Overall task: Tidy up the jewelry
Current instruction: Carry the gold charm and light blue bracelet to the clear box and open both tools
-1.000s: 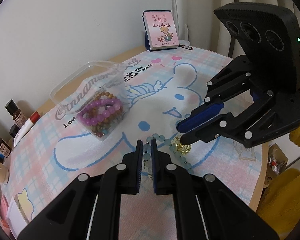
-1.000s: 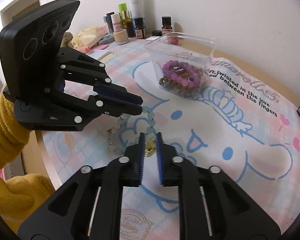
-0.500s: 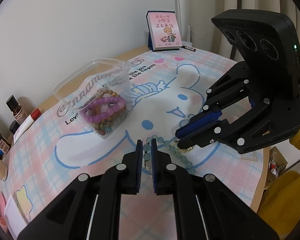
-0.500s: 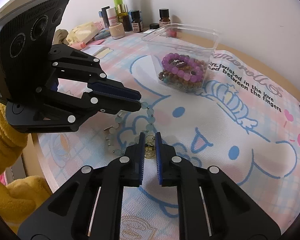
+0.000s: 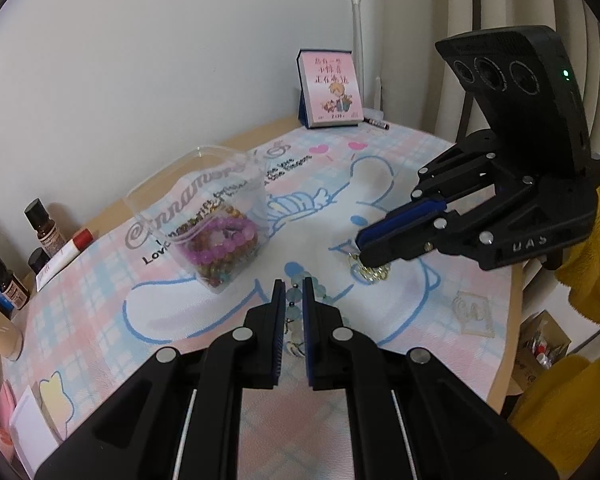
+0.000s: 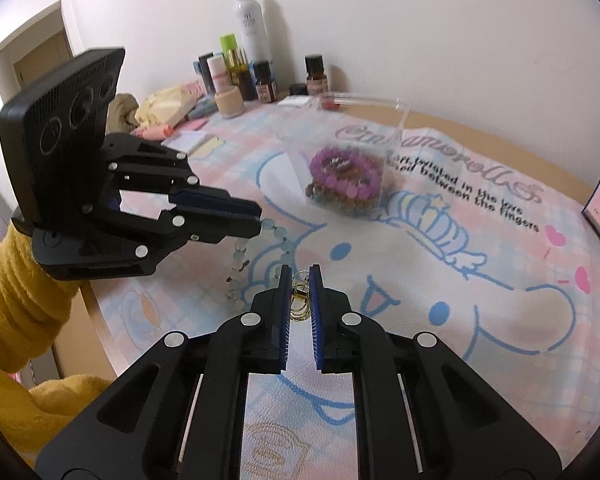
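A string of pale green beads (image 5: 296, 306) sits between the fingers of my left gripper (image 5: 293, 285), which is shut on it. In the right wrist view the bead bracelet (image 6: 240, 254) dangles from the left gripper (image 6: 258, 225) above the mat. My right gripper (image 6: 300, 270) is shut on a small gold ring piece (image 6: 300, 298). From the left wrist view that gold piece (image 5: 374, 273) hangs under the right gripper (image 5: 364, 255). A clear plastic box (image 5: 240, 176) (image 6: 396, 128) holding purple and brown bracelets (image 5: 228, 236) (image 6: 344, 174) stands farther back.
A pink and blue cartoon mat (image 6: 460, 300) covers the round table. Bottles and tubes (image 6: 252, 20) (image 5: 44, 228) line the wall side. A pink desk calendar (image 5: 330, 88) stands at the back. The table edge (image 5: 514, 320) is near the right gripper. Yellow sleeves (image 6: 16, 276) are behind both grippers.
The right gripper has shut on the gold piece and lifted it a little. The bead bracelet, lying partly on the mat before, now hangs more freely from the left gripper.
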A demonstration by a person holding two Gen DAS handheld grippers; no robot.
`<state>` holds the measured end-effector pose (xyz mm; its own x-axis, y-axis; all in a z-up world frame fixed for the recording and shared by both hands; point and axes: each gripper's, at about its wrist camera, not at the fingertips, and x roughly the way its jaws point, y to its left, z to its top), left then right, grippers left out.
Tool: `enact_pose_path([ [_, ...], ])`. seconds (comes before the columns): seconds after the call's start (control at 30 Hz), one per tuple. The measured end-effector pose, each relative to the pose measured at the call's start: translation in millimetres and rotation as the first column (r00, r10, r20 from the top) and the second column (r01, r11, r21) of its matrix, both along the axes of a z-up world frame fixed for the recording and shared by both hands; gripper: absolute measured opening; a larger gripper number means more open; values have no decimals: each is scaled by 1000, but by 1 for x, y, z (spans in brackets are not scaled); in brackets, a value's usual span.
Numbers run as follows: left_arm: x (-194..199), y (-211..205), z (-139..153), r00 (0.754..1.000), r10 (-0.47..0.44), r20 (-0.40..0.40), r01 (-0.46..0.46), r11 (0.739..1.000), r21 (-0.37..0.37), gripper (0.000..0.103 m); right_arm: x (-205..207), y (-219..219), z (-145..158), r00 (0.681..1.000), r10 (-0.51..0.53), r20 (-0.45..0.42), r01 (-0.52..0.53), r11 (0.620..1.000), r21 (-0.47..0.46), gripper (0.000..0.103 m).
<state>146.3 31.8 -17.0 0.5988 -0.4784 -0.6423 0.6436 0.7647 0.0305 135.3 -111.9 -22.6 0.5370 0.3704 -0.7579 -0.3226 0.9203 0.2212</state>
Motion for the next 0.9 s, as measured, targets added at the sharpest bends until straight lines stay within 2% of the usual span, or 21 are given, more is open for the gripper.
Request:
enact_pose_path([
  [0.2, -12, 3, 17, 999, 4, 42, -2, 999, -48, 8, -5, -9, 21, 997, -31, 67, 29, 999, 38, 9],
  [0.43, -27, 7, 51, 991, 23, 135, -5, 992, -129, 8, -4, -13, 43, 989, -50, 137, 39, 996, 80, 9],
  [0.6, -26, 6, 72, 981, 34, 191, -8, 991, -136, 8, 6, -13, 52, 984, -67, 167, 52, 995, 90, 9],
  [0.8, -13, 11, 84, 977, 61, 202, -29, 987, -156, 8, 20, -14, 65, 975, -99, 198, 84, 993, 83, 9],
  [0.9, -4, 13, 86, 978, 77, 196, -44, 985, -164, 8, 28, -17, 69, 974, -106, 198, 86, 990, 109, 9],
])
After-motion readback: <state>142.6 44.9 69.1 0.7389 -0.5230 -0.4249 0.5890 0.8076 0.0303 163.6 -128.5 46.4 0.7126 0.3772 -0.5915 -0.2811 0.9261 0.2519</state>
